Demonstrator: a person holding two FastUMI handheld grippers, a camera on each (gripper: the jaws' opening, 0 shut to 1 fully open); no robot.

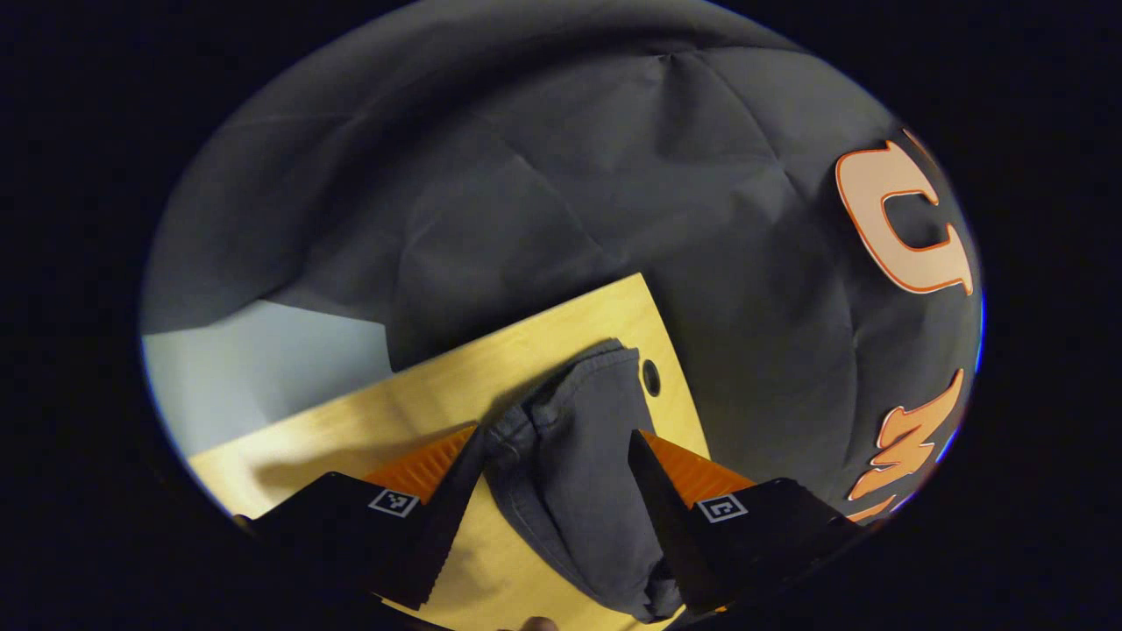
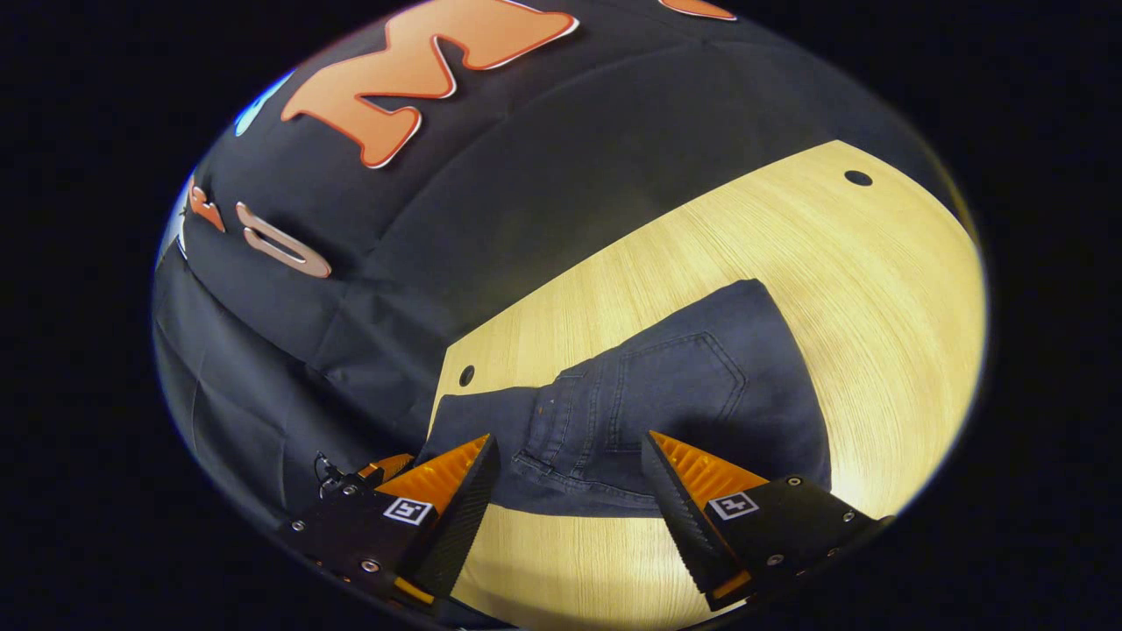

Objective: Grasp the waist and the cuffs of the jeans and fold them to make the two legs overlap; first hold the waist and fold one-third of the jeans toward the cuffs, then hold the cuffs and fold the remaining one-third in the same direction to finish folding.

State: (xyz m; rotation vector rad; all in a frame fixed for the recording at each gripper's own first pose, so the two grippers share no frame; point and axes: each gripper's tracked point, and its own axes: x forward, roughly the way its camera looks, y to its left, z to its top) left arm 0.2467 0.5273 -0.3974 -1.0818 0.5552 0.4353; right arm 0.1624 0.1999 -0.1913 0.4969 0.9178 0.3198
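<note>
The dark jeans (image 2: 666,394) lie folded on the light wooden table (image 2: 877,289), back pocket facing up and the waist end toward me. My right gripper (image 2: 569,436) is open above the jeans' near edge, one finger on each side of the waistband seam. In the left gripper view a bunched, narrow end of the jeans (image 1: 570,473) runs between the fingers of my left gripper (image 1: 555,431). Its jaws stand wide apart, and the cloth lies between them, close against the right finger.
The table's far corner with a round hole (image 1: 651,377) lies just beyond the jeans; a similar hole (image 2: 466,376) shows in the right gripper view and another (image 2: 858,178) farther off. Black cloth wall rises behind the table. A pale surface (image 1: 254,368) lies off the table's left edge.
</note>
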